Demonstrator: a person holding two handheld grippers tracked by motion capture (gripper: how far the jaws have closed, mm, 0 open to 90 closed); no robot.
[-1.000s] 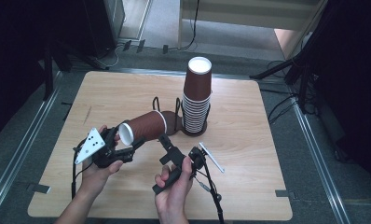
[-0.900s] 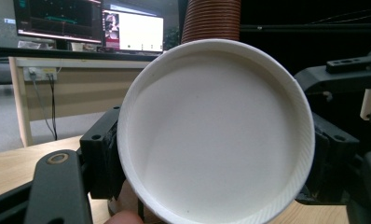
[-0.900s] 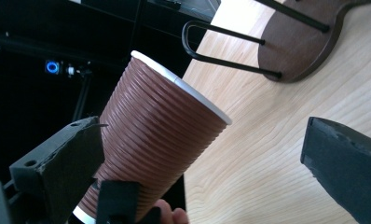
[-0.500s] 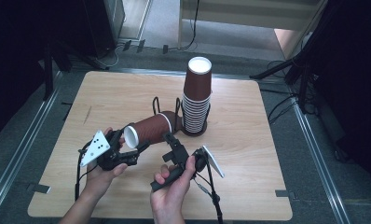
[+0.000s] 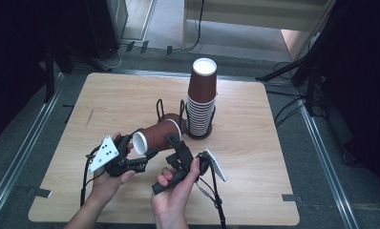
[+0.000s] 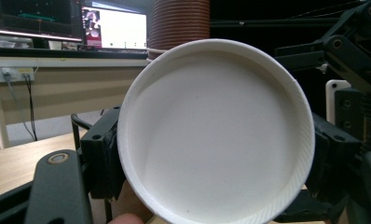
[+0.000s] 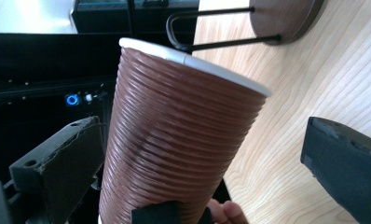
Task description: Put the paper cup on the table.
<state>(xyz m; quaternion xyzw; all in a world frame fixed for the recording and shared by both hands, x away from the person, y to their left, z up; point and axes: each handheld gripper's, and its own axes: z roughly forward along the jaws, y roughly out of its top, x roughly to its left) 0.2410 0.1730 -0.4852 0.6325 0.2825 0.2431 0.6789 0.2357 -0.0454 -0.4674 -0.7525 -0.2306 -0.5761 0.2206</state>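
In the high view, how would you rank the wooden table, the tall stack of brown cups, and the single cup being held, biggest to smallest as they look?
1. Wooden table, by far the largest.
2. Stack of brown cups.
3. Single brown cup, lying sideways in the left gripper; it sits nearer the camera, yet looks shorter than the stack.

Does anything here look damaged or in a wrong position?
Nothing looks damaged or spilled. The brown cup lies sideways in the air, held near its white base by the left claw. The right claw stands open around its wall. The cup stack stands straight.
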